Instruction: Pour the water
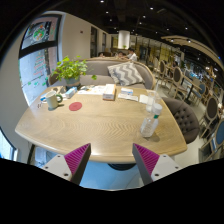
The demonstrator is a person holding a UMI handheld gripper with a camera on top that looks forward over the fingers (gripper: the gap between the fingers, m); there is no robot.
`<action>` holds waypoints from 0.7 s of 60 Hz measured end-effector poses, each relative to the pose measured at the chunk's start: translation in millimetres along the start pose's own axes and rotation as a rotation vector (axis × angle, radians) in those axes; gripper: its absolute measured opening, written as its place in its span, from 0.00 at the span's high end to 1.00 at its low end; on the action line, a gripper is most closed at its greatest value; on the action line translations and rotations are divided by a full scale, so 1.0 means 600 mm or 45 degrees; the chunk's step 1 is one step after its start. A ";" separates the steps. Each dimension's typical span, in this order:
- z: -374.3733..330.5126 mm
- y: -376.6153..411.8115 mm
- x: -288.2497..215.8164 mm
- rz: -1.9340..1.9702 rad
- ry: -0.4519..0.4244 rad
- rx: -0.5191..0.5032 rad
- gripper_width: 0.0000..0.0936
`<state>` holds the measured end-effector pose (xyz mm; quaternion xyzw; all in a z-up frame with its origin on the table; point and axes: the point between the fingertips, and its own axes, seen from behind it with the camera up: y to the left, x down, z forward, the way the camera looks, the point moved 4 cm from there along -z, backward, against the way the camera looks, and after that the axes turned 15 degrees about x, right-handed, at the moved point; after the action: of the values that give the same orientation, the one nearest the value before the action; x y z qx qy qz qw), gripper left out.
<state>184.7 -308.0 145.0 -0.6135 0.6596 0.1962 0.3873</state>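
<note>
In the gripper view, the gripper (111, 160) hangs back from the near edge of a pale wooden counter (100, 125), its fingers (75, 158) spread wide with nothing between them. A clear plastic water bottle (150, 121) stands upright on the counter beyond the right finger. Farther off sit a red coaster (75, 106), a pale green mug (54, 101), a potted plant (69, 70) and some books (128, 94).

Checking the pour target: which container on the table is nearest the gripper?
The clear bottle, standing beyond the right finger; the mug sits farther off by the plant. The gripper is open.
</note>
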 end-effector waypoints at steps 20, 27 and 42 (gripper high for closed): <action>0.202 -0.170 0.007 0.094 -0.007 0.016 0.09; 0.269 -0.192 -0.018 0.110 -0.056 0.022 0.09; 0.369 -0.191 -0.055 0.119 -0.146 0.002 0.14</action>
<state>352.9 -143.4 56.8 -0.5693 0.6644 0.2485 0.4155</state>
